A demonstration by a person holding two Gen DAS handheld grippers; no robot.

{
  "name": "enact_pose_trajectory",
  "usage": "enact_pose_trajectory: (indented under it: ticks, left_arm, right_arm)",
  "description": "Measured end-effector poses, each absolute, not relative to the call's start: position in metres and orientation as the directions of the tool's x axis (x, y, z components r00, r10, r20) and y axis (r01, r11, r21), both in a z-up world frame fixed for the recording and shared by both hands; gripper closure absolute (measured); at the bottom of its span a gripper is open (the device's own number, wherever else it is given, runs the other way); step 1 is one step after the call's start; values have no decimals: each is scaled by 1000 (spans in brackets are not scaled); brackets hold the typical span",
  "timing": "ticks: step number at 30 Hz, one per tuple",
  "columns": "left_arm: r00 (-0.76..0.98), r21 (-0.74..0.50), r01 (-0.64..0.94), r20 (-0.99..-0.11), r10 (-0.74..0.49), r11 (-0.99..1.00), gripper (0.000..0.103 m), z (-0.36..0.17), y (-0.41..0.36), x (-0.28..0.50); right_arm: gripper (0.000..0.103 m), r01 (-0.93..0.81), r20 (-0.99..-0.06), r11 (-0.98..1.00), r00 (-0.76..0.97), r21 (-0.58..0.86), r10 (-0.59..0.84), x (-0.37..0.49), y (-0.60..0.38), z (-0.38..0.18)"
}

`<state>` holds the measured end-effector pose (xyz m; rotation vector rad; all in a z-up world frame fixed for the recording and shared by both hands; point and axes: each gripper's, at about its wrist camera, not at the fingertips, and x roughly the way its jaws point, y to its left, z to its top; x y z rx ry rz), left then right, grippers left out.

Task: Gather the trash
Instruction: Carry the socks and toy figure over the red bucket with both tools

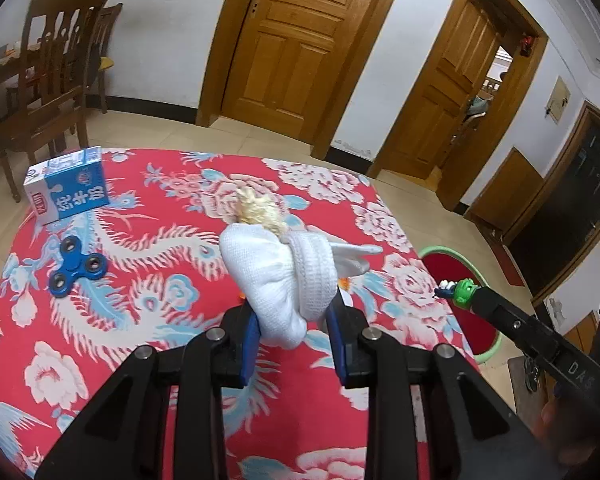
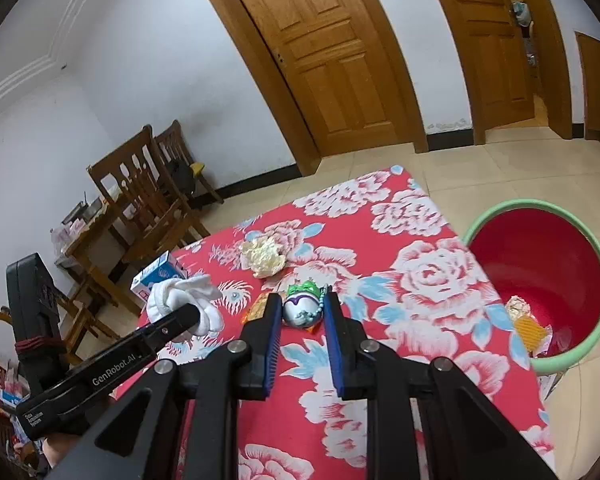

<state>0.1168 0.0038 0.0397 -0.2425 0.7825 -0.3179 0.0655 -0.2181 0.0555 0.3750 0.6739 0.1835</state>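
Gripping the white glove (image 1: pixel 278 280) above the cloth, your left gripper (image 1: pixel 292 344) clamps only its bunched end; your right gripper (image 2: pixel 302 320) pinches the small toy (image 2: pixel 302 308), which could slip short of the red bin (image 2: pixel 540 208).

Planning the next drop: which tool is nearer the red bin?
Right. The right tool, shut on a small toy, is near the table edge beside the red bin; the left tool, gripping a white glove, is farther away.
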Motion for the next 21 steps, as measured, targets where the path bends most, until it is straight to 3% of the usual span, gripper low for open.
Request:
enact_pose_trajectory:
  ticks: [21]
  left_arm:
    - [585,-304,322,-681,-441,897,73,41,-87,121]
  right_arm:
    - [80,139,-576,885,801,445,164,35,-315,43]
